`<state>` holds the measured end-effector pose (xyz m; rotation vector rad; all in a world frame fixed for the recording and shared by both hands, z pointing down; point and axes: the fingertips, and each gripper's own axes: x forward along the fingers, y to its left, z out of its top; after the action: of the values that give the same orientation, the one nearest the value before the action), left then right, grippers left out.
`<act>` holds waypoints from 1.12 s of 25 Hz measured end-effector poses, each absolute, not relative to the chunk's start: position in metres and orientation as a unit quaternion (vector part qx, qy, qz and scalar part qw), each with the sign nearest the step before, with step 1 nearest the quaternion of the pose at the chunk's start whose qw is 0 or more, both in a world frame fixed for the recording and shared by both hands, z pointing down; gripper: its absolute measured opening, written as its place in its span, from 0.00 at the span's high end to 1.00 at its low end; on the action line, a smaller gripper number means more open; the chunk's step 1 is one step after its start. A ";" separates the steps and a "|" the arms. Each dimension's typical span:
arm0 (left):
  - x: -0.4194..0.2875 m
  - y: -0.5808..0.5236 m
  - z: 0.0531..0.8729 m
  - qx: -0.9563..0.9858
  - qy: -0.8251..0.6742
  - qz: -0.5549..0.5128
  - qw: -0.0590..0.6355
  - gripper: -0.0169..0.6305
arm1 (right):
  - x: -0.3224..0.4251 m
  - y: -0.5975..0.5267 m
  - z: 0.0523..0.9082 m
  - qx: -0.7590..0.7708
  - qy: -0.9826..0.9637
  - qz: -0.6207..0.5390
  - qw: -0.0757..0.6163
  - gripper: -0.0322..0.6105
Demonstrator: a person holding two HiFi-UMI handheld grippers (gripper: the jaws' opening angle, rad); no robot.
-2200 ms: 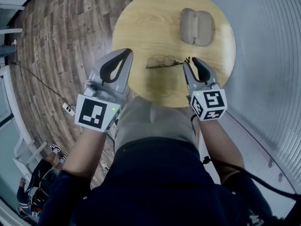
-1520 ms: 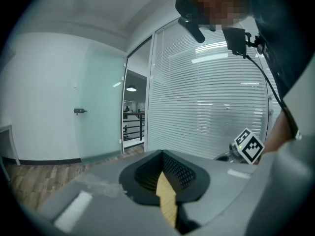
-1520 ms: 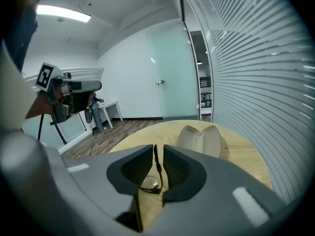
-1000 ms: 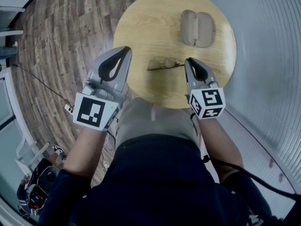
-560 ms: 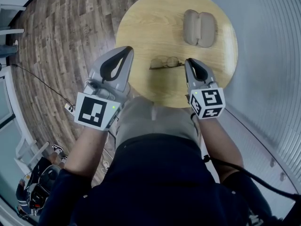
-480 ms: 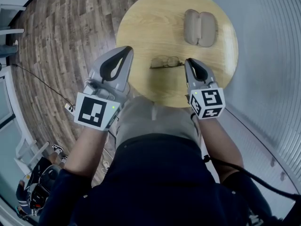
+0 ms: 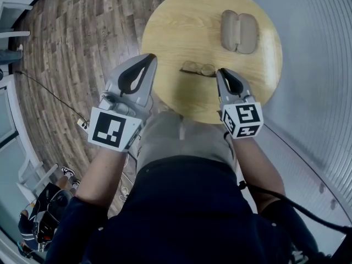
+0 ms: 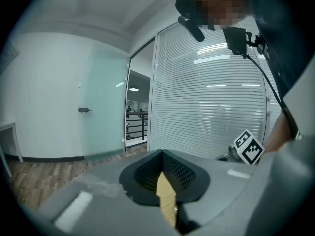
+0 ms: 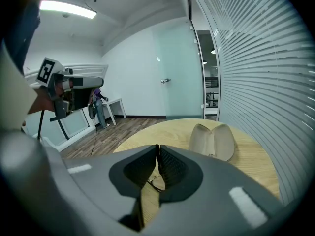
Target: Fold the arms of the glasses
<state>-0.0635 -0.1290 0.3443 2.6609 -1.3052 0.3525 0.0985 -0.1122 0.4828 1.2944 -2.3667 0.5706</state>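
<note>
Dark thin-rimmed glasses (image 7: 199, 69) lie on the round wooden table (image 7: 170, 32).

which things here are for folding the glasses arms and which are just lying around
For the job:
- thin wire-framed glasses
- right gripper, closed on one arm's end
- left gripper, shut, empty

Just lying about:
- open beige oval glasses case
- round light wooden table, support only
- black cable on the wooden floor

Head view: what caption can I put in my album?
Right claw pinches the glasses by one arm on a round table; left claw hovers shut nearby.
</note>
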 end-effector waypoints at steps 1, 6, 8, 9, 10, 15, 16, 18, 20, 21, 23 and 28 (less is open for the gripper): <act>-0.064 -0.129 0.343 0.888 -0.439 0.113 0.077 0.97 | 0.097 -0.112 0.484 0.460 -0.843 0.204 0.192 0.90; -0.075 -0.125 0.340 0.887 -0.441 0.115 0.077 0.97 | 0.089 -0.111 0.482 0.459 -0.843 0.203 0.195 0.90; -0.078 -0.125 0.338 0.886 -0.444 0.111 0.078 0.97 | 0.087 -0.110 0.482 0.459 -0.842 0.203 0.197 0.90; -0.079 -0.125 0.336 0.886 -0.444 0.111 0.078 0.97 | 0.086 -0.110 0.482 0.459 -0.843 0.202 0.197 0.90; -0.080 -0.124 0.335 0.886 -0.442 0.113 0.077 0.97 | 0.084 -0.110 0.481 0.458 -0.843 0.202 0.198 0.90; -0.088 -0.122 0.336 0.885 -0.446 0.110 0.078 0.97 | 0.077 -0.109 0.483 0.457 -0.843 0.202 0.200 0.90; -0.089 -0.122 0.336 0.885 -0.446 0.110 0.078 0.97 | 0.075 -0.109 0.484 0.456 -0.843 0.203 0.201 0.90; -0.092 -0.123 0.336 0.885 -0.445 0.112 0.079 0.97 | 0.072 -0.111 0.485 0.455 -0.843 0.203 0.202 0.90; -0.093 -0.123 0.336 0.886 -0.443 0.114 0.079 0.97 | 0.070 -0.111 0.486 0.453 -0.844 0.204 0.203 0.90; -0.094 -0.124 0.335 0.886 -0.442 0.114 0.078 0.97 | 0.069 -0.111 0.486 0.453 -0.844 0.204 0.203 0.90; -0.095 -0.124 0.334 0.887 -0.441 0.114 0.075 0.97 | 0.068 -0.112 0.485 0.453 -0.844 0.204 0.204 0.90; -0.096 -0.130 0.339 0.884 -0.445 0.115 0.079 0.97 | 0.066 -0.117 0.490 0.449 -0.845 0.204 0.207 0.90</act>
<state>-0.0964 -0.1302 0.3393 2.6462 -1.3329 0.3446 0.0658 -0.1172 0.4902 1.2502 -2.3541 0.5682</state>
